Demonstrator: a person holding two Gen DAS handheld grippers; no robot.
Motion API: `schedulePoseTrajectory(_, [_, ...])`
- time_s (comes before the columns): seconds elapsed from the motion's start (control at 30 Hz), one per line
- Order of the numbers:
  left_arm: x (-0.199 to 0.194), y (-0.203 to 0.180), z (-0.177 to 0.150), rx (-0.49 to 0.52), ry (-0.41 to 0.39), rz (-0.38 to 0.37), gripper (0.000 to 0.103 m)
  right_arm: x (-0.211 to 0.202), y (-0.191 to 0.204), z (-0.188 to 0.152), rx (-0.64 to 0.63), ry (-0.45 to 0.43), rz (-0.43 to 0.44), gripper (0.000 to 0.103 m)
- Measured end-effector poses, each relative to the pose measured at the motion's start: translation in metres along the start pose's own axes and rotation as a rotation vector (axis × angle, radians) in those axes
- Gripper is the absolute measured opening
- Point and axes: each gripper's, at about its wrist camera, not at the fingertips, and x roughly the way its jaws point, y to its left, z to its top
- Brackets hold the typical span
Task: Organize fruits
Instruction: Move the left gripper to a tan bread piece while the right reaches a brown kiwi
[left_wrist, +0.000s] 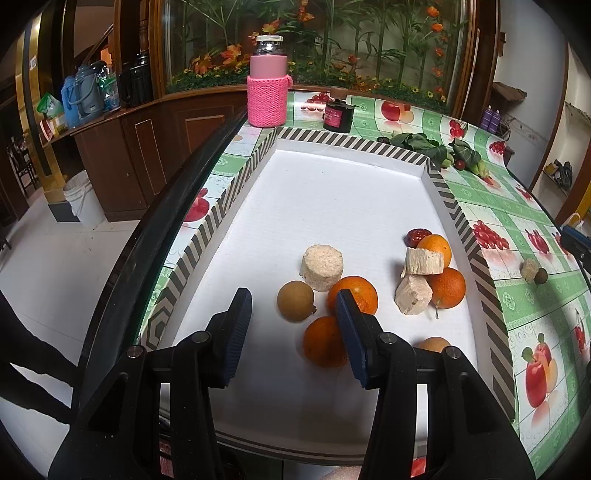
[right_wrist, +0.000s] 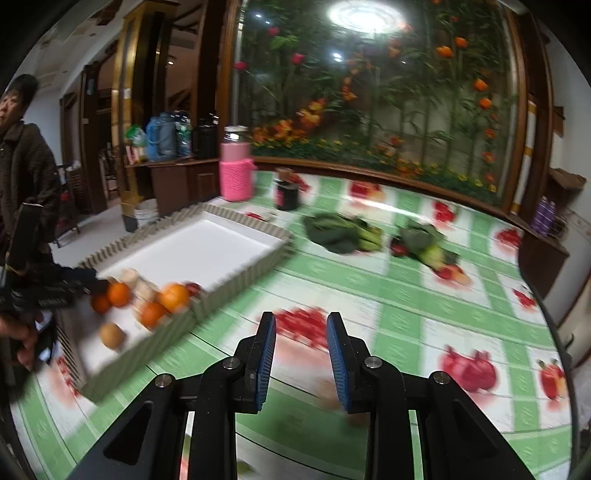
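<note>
A glossy, seemingly plastic tablecloth (left_wrist: 491, 218) bears a matt cardboard-like tray (left_wrist: 314, 192) and a pink knitted bottle sleeve (left_wrist: 266, 100).

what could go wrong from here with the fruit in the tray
The left gripper hangs open over crowded fruit: its right finger is at an orange touching the brown fruit, so closing could knock neighbours. A small brown fruit near the table edge might roll off.

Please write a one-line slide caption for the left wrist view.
Open left tool hovers over oranges, a longan and pale blocks in the white tray.
</note>
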Motion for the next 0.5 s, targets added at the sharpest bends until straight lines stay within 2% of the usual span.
schedulePoseTrajectory(0.13, [-0.001, -0.001, 0.0, 0.005, 0.0, 0.005, 0.047, -0.003, -0.038, -0.018, 0.048, 0.041, -0.006, 0.027])
schedulePoseTrajectory(0.3, [-0.006, 0.002, 0.003, -0.018, -0.01, 0.003, 0.047, -0.002, -0.063, -0.04, 0.112, 0.079, 0.007, 0.027])
schedulePoseTrajectory(0.43, [-0.025, -0.002, 0.012, -0.068, -0.087, -0.049, 0.047, 0.0, -0.059, -0.043, 0.11, 0.092, 0.039, 0.027])
schedulePoseTrajectory(0.5, [-0.037, -0.015, 0.016, -0.057, -0.132, -0.11, 0.047, 0.002, -0.057, -0.044, 0.102, 0.107, 0.06, 0.027])
